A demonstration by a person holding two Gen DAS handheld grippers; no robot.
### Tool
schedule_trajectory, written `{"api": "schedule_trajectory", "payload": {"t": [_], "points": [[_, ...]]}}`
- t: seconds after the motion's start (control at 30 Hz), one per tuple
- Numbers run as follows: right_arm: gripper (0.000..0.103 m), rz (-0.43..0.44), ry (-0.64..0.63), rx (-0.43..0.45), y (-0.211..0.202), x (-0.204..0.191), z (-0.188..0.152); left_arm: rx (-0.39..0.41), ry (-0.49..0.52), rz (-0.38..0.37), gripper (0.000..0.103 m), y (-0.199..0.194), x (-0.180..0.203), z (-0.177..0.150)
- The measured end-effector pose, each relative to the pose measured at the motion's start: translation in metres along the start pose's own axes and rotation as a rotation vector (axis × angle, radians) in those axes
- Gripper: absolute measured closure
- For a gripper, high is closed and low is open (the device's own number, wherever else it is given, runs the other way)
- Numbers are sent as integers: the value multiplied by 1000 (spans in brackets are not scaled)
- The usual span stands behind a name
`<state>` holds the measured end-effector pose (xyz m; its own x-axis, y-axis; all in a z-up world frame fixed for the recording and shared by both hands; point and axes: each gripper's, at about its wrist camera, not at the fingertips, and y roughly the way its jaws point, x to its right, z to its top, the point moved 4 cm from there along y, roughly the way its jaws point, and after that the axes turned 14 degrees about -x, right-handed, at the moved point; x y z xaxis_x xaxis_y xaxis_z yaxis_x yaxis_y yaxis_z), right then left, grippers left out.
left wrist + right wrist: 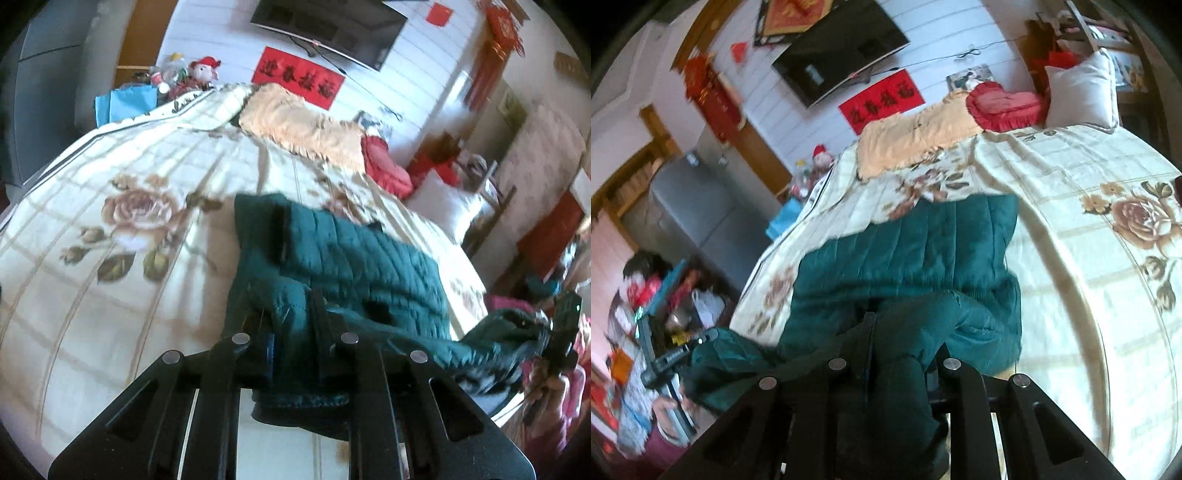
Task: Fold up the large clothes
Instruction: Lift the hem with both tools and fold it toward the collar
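jacket (354, 258) spread on bed (110, 221), near edge lifted | left tool (291, 321) pinched on hem, right tool (901, 347) pinched on other corner | held at both ends so fold stays even

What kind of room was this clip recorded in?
Most likely a lived-in bedroom at home. A bed with a floral quilt fills both views, with a white pillow at its head. A television hangs on the wall and a grey wardrobe stands alongside.
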<state>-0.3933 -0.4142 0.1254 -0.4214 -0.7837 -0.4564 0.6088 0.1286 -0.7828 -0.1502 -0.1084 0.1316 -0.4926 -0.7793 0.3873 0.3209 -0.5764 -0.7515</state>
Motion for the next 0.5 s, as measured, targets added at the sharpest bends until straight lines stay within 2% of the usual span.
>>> {"api": "schedule_trajectory", "payload": {"t": [0.17, 0.5], "points": [[87, -39, 17, 8, 12, 4, 35, 34, -14, 43, 88, 24, 6, 41], [87, -143, 38, -4, 41, 21, 85, 32, 3, 131, 88, 60, 7, 84]]}}
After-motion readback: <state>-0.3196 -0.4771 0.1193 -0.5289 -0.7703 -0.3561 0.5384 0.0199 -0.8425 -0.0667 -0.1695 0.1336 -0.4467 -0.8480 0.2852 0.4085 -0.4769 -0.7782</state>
